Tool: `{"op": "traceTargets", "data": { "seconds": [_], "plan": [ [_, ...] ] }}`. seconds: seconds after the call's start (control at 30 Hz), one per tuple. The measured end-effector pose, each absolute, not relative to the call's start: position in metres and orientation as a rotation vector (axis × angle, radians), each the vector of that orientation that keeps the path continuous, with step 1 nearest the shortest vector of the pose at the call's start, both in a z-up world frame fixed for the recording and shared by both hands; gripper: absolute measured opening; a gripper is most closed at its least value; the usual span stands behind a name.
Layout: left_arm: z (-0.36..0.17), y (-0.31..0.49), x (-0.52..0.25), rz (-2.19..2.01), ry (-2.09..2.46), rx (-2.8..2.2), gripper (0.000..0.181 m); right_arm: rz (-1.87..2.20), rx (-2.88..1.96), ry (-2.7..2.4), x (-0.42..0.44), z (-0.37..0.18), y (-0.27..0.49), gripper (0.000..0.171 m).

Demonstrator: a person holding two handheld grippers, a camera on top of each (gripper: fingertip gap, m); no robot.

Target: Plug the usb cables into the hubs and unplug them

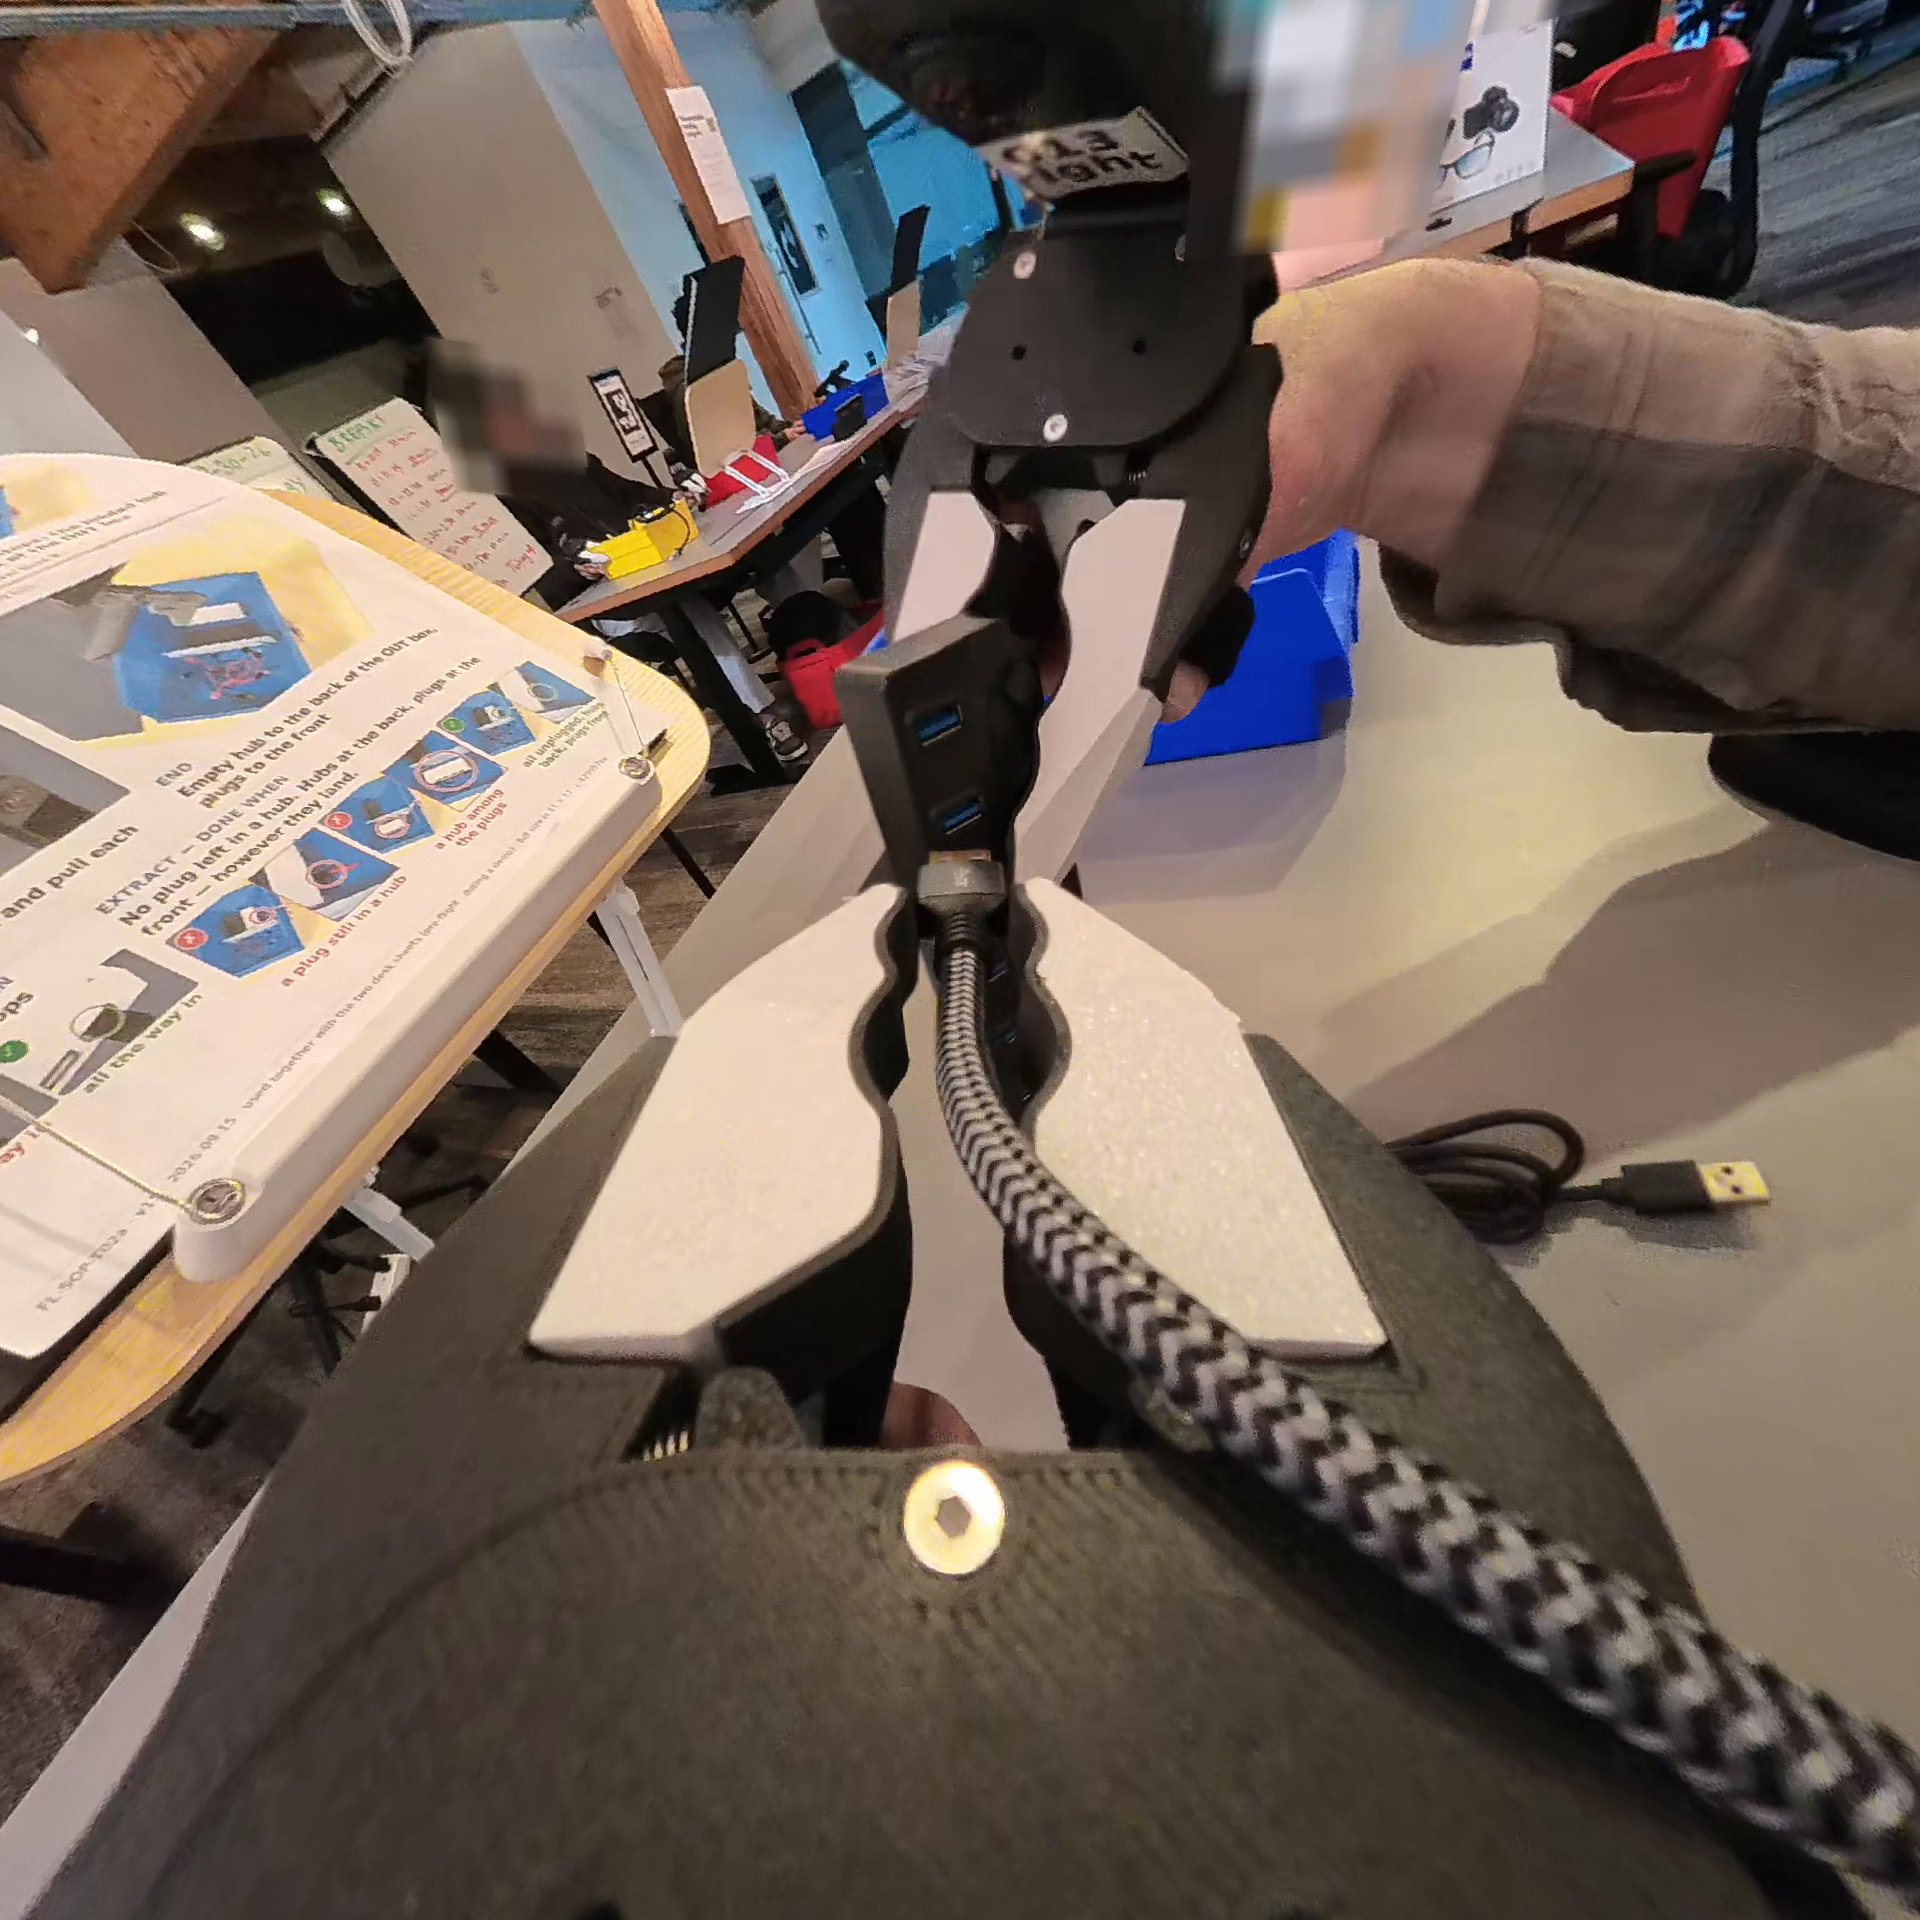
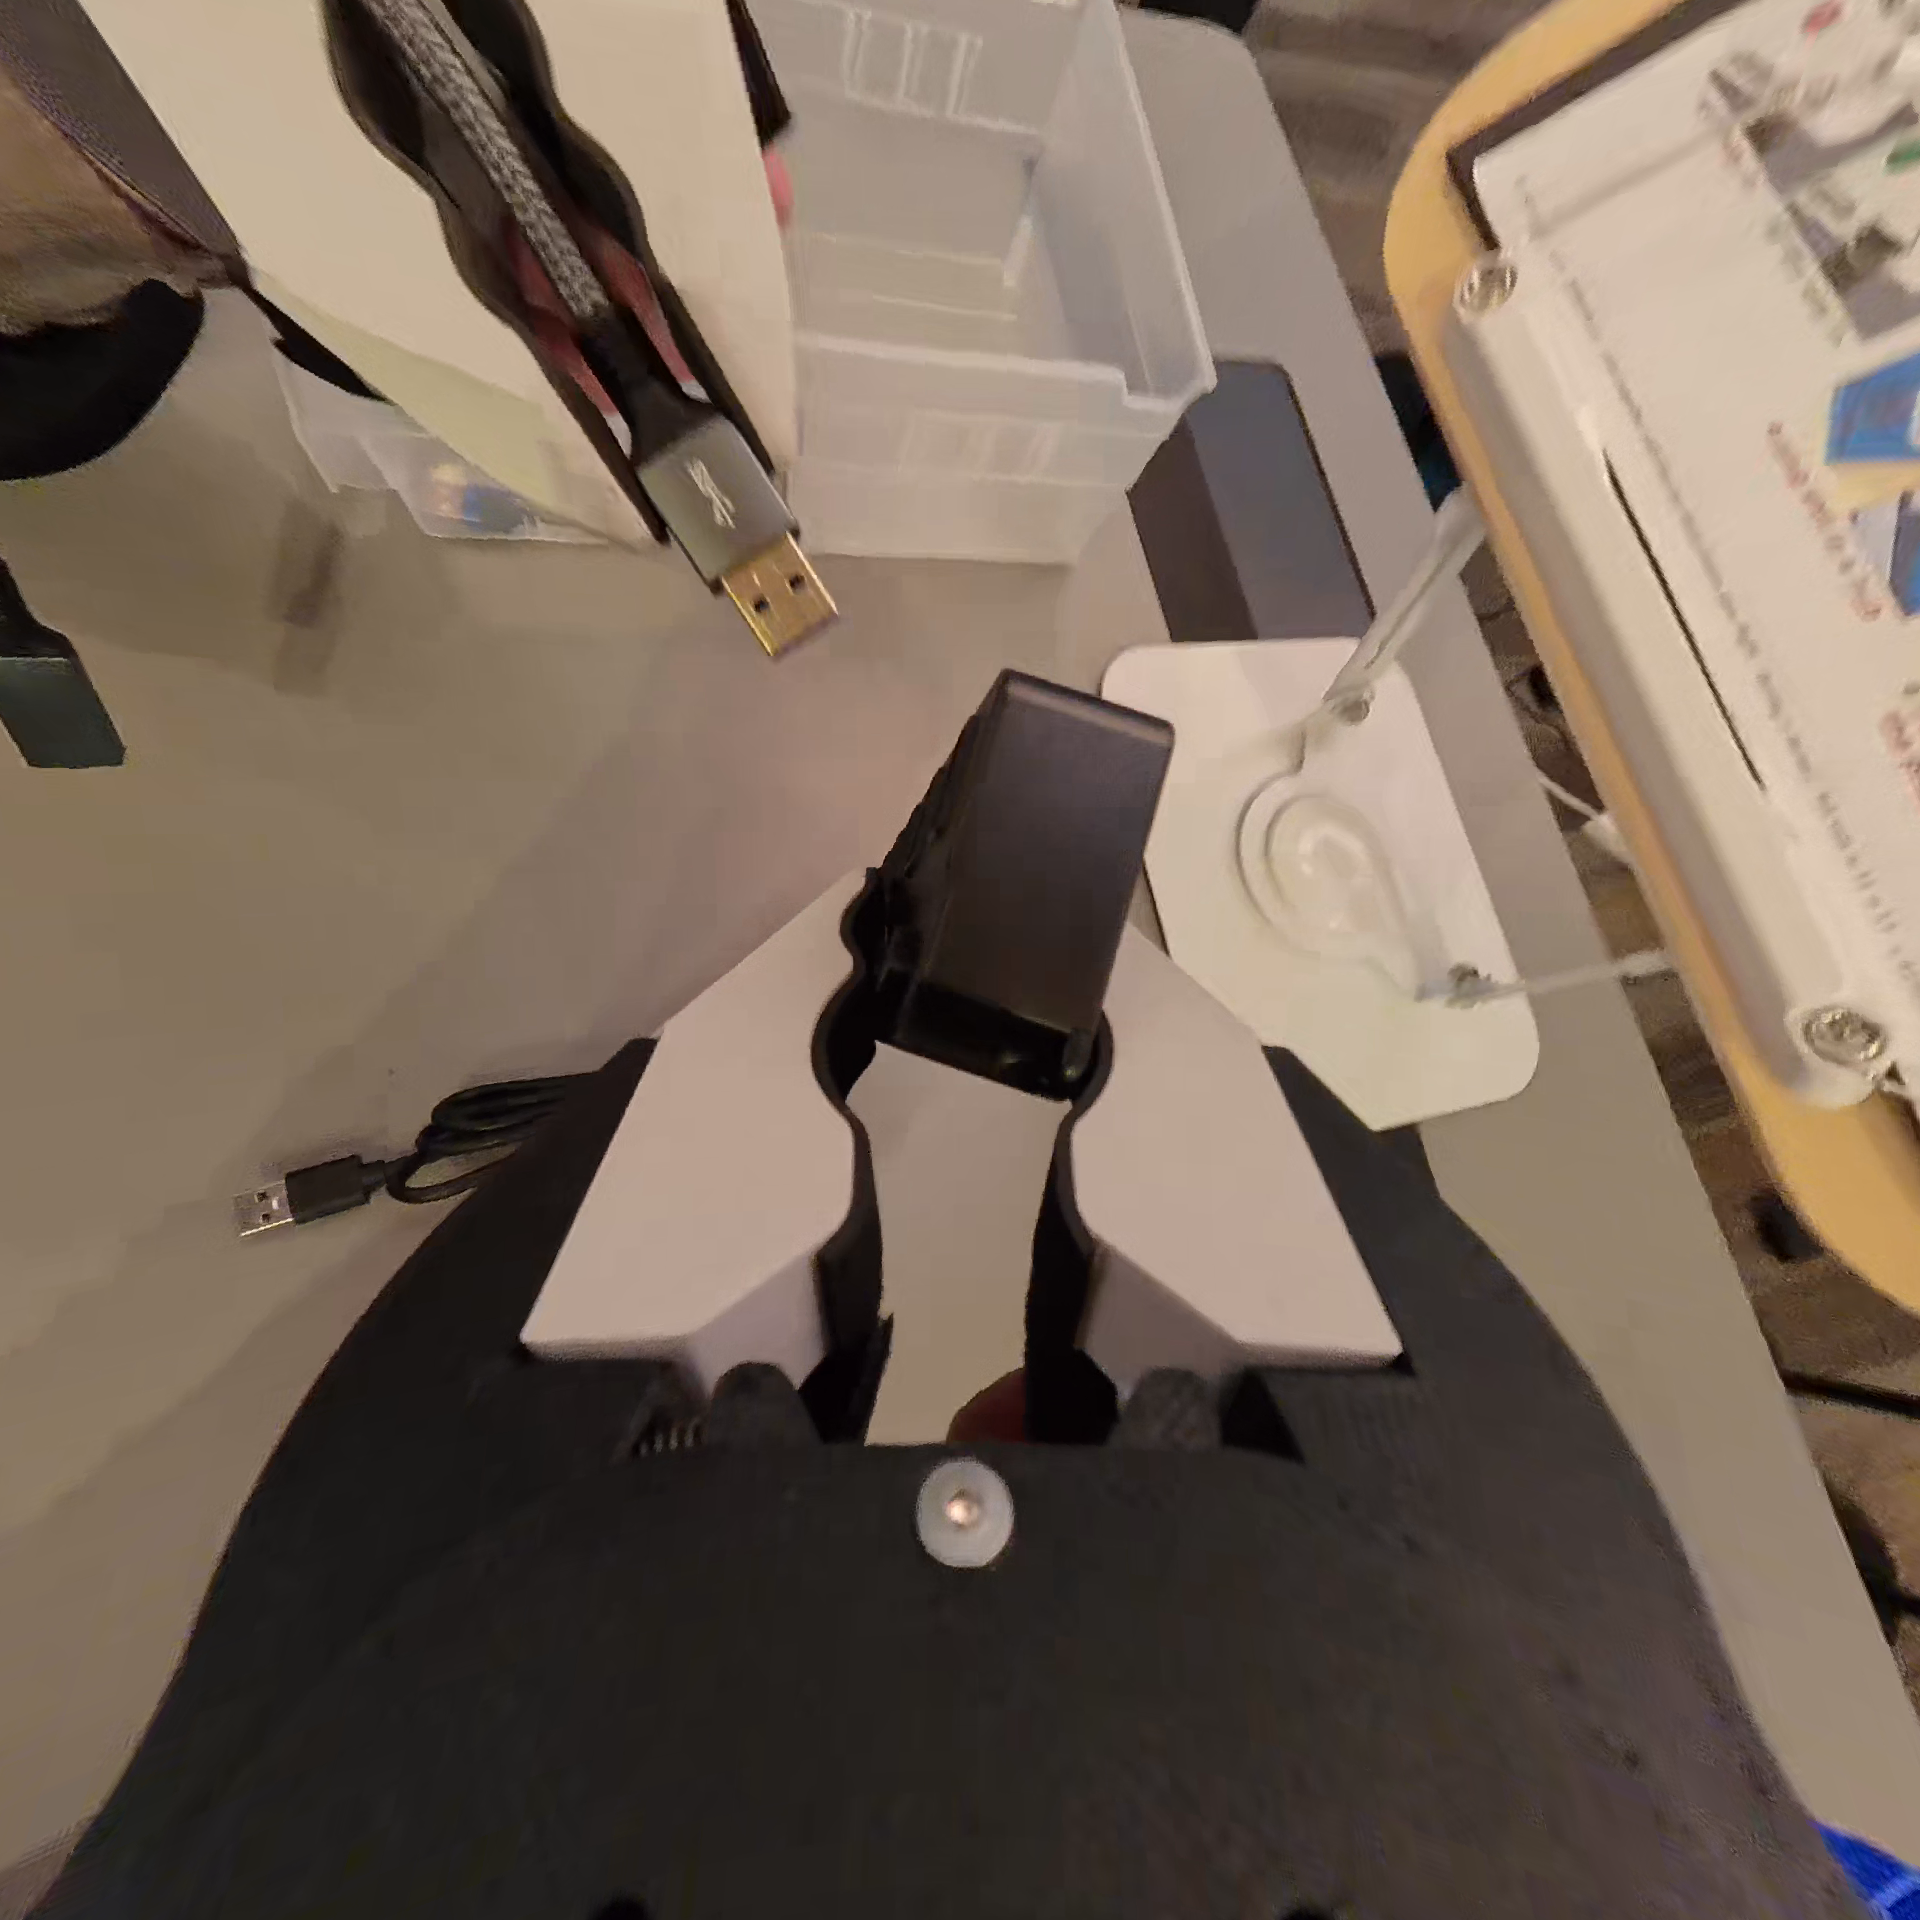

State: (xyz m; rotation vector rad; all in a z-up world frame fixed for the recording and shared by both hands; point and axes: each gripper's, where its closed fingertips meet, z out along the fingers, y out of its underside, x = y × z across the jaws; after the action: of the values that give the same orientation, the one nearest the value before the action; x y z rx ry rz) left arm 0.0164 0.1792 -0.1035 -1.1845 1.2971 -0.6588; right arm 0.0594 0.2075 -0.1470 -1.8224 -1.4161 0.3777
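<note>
Left gripper [image 1: 961, 940], white textured pads on black printed body, clamped on a braided black-and-white USB cable [image 1: 1091, 1174] just behind its grey metal plug shell [image 2: 707, 509]. In the right wrist view the gold-coloured plug tip [image 2: 781, 603] is bare, near the hub's end but apart from it; in the left wrist view the plug sits at the hub's port face and depth is unclear.

Right gripper [image 2: 977, 997] closed on a black rectangular USB hub [image 2: 1039, 862], smooth matte plastic, held in the air above the bench [image 2: 520, 831]. Two blue ports [image 1: 940, 722] visible on its face in the left wrist view.

On the grey smooth bench: a thin black cable, coiled, with USB plug [image 2: 312, 1195] lying loose. Clear plastic bin [image 2: 987, 312] behind the left gripper; cannot tell its contents. Blue bin [image 1: 1288, 665] farther back, contents hidden. White flat plate [image 2: 1320, 883] at the bench edge, beside a laminated instruction sheet [image 1: 260, 831] on a rounded wood board.
</note>
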Motion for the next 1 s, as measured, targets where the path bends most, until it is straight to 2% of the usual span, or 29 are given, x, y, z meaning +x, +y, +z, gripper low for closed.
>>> {"op": "traceTargets", "data": {
  "seconds": [0.43,0.83,1.0],
  "plan": [
    [-0.114,0.189,0.029,-0.640,1.219,-1.250,0.016,0.316,-2.019,-1.386,0.086,-0.168,0.213,0.025],
    [-0.054,0.186,0.005,-0.524,1.101,-1.261,0.016,0.258,-2.030,-1.178,0.097,-0.152,0.237,0.023],
    [-0.031,0.162,0.028,-0.558,1.030,-1.243,0.016,0.155,-2.127,-1.146,0.132,-0.143,0.227,0.024]
  ]
}}
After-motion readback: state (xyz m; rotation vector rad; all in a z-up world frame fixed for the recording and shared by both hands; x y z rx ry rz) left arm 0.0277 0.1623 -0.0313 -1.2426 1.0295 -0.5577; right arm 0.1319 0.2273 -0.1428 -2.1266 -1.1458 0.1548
